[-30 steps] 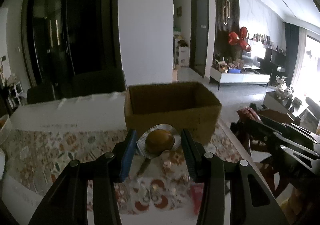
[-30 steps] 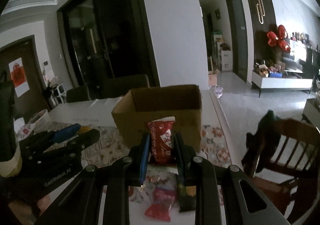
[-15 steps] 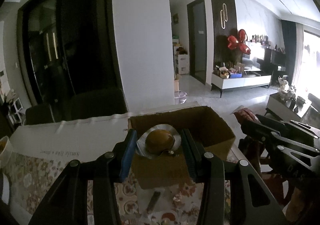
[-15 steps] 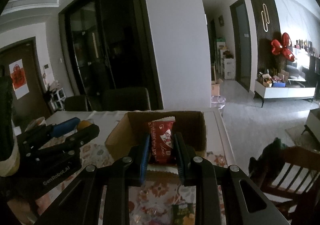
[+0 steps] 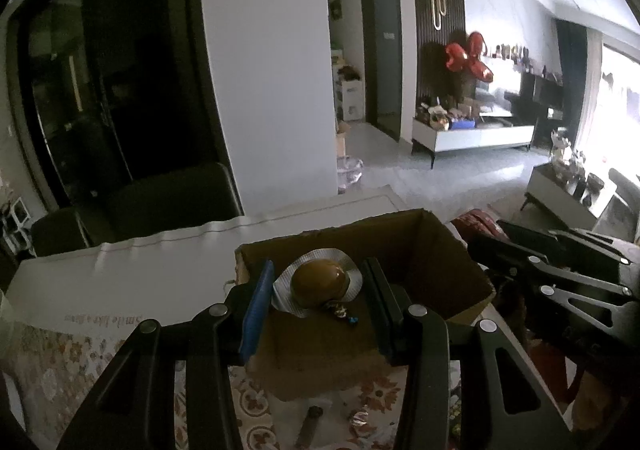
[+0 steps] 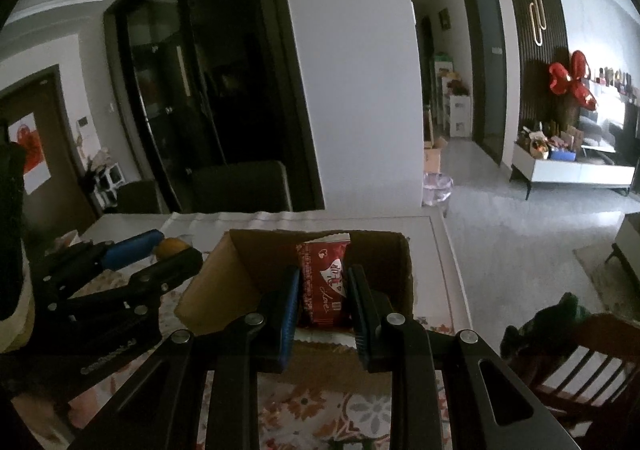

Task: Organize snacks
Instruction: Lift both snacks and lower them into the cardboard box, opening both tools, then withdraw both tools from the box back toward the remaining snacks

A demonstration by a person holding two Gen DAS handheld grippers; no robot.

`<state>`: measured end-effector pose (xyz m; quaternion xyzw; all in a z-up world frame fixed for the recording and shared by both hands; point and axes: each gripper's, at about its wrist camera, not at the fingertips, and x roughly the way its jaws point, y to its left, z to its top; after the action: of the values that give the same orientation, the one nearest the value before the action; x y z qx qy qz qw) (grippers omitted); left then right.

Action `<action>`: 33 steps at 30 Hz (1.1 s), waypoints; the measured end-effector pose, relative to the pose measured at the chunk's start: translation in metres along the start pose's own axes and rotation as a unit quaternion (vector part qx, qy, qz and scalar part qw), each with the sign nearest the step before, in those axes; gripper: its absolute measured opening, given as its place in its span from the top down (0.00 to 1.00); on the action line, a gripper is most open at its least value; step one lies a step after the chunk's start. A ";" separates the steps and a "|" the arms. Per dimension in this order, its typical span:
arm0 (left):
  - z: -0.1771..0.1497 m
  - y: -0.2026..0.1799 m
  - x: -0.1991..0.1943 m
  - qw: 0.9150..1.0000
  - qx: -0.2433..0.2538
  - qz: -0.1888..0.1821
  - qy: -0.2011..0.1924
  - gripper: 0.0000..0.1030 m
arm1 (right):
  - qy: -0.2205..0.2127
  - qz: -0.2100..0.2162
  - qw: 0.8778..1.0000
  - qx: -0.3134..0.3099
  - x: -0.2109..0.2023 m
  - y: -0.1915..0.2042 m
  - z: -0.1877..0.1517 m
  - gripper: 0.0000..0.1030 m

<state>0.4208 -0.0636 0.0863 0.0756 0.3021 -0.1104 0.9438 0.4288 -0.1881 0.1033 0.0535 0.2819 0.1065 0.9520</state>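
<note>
Left gripper (image 5: 318,296) clamps a round brown snack (image 5: 319,282) in a silver wrapper over the cardboard box (image 5: 440,250); right gripper (image 6: 322,296) pinches a red packet (image 6: 323,282) above the same box; neither dropped yet. More snacks (image 5: 358,416) on the patterned cloth (image 5: 48,370); I'd judge mid-task.

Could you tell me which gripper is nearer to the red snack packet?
Right: the right gripper clamps the red packet over the box; the left gripper is off beside it.
</note>
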 end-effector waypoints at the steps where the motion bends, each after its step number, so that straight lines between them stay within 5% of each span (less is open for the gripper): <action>1: 0.003 -0.001 0.003 1.000 0.003 -0.001 0.002 0.56 | 0.004 -0.002 1.000 -0.001 0.003 0.000 0.002 0.75; 5: 0.009 0.000 0.015 1.000 0.006 0.000 0.016 0.55 | 0.024 0.000 1.000 0.006 0.016 -0.006 0.006 0.75; 11: 0.011 0.005 0.027 1.000 -0.002 0.017 0.024 0.37 | 0.043 -0.011 0.999 0.021 0.027 -0.012 0.008 0.74; 14: 0.009 0.006 0.025 0.999 -0.005 0.017 0.027 0.30 | 0.042 -0.021 0.999 0.024 0.026 -0.014 0.008 0.53; 18: 0.003 0.007 0.016 0.999 -0.006 0.027 0.021 0.25 | 0.034 -0.029 0.999 0.021 0.016 -0.008 0.006 0.53; 22: -0.004 0.008 0.003 0.999 -0.007 0.031 0.011 0.24 | 0.028 -0.038 0.999 0.013 0.006 -0.004 0.003 0.45; 33: -0.020 0.001 -0.046 0.999 0.006 0.036 -0.021 0.23 | 0.006 -0.035 0.999 0.005 -0.029 0.004 -0.009 0.45</action>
<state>0.3738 -0.0508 0.0975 0.0898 0.2789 -0.0796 0.9528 0.4001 -0.1907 0.1116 0.0475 0.2896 0.0725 0.9532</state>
